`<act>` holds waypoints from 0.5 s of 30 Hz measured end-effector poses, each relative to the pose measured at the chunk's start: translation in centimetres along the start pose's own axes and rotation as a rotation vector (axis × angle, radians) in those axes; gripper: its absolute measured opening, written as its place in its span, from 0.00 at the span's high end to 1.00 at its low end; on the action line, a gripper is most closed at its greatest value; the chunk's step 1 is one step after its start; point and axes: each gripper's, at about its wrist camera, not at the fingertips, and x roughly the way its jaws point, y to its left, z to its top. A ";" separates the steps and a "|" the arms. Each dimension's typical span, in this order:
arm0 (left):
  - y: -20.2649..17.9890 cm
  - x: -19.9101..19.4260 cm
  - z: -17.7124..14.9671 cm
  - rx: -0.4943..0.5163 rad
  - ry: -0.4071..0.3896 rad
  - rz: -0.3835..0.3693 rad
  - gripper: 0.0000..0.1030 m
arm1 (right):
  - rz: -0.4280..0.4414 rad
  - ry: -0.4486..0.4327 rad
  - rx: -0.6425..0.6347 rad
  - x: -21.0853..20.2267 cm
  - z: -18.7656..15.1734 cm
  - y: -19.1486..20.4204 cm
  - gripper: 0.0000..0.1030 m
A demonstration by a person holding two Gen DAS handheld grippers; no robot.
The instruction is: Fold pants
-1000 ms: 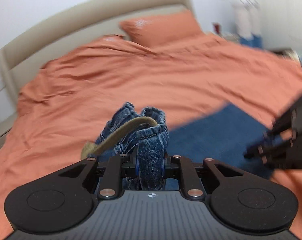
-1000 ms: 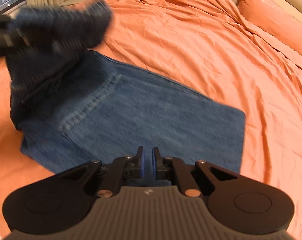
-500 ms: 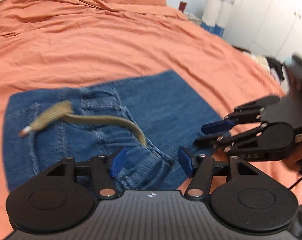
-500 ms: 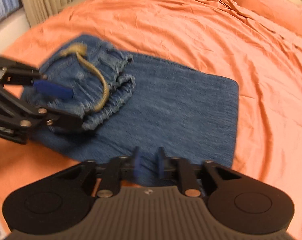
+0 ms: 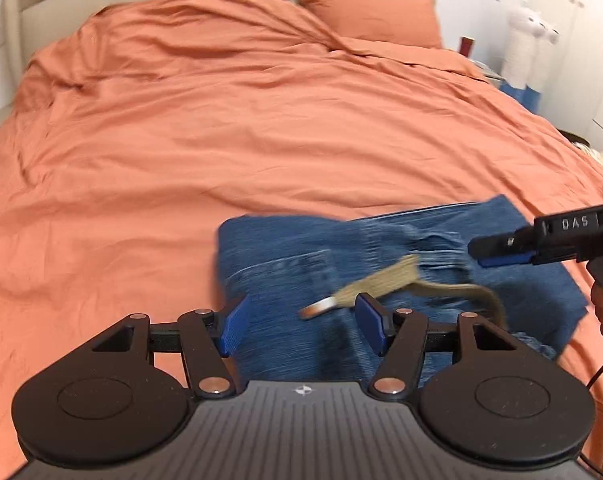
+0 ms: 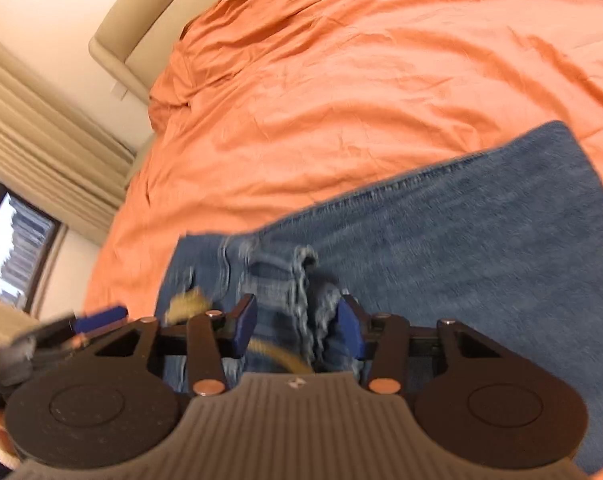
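A: Bedroom. Orange duvet (image 5: pixel 237 128) covers the bed, beige headboard (image 5: pixel 17 4) behind it, one orange pillow (image 5: pixel 365 12) at the head. Curtains (image 6: pixel 41 160) and a window (image 6: pixel 17 256) show in the right wrist view.

B: Pants?

A: Pants (image 5: pixel 385 276), blue denim, lie folded flat on the duvet near the front edge. Waistband end is bunched and frayed on top of the folded legs. A tan belt (image 5: pixel 417 284) trails across it, pale tip loose. Both views are motion-blurred there.

B: Left gripper?

A: Left gripper (image 5: pixel 301 324) has its fingers spread wide with nothing between the blue pads (image 5: pixel 233 326). It sits above the near-left part of the denim; the belt tip lies just inside the right pad in view. Contact with the cloth: cannot tell.

B: Right gripper?

A: Right gripper (image 6: pixel 297 330) is also spread wide, holding nothing. The frayed waistband shows between its pads (image 6: pixel 245 326), below them. From the left wrist view it enters from the right, over the waistband.
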 end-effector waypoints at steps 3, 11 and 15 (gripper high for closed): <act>1.7 0.4 -0.8 -0.052 0.012 -0.009 0.33 | 0.016 0.011 0.018 1.7 0.6 0.0 0.63; 2.8 0.1 -1.2 -0.081 -0.020 -0.029 0.37 | 0.073 -0.052 -0.081 -1.5 0.1 2.5 0.95; 2.5 0.4 -0.7 -0.094 -0.044 -0.053 0.40 | 0.113 -0.074 -0.058 -5.0 -0.3 2.9 0.95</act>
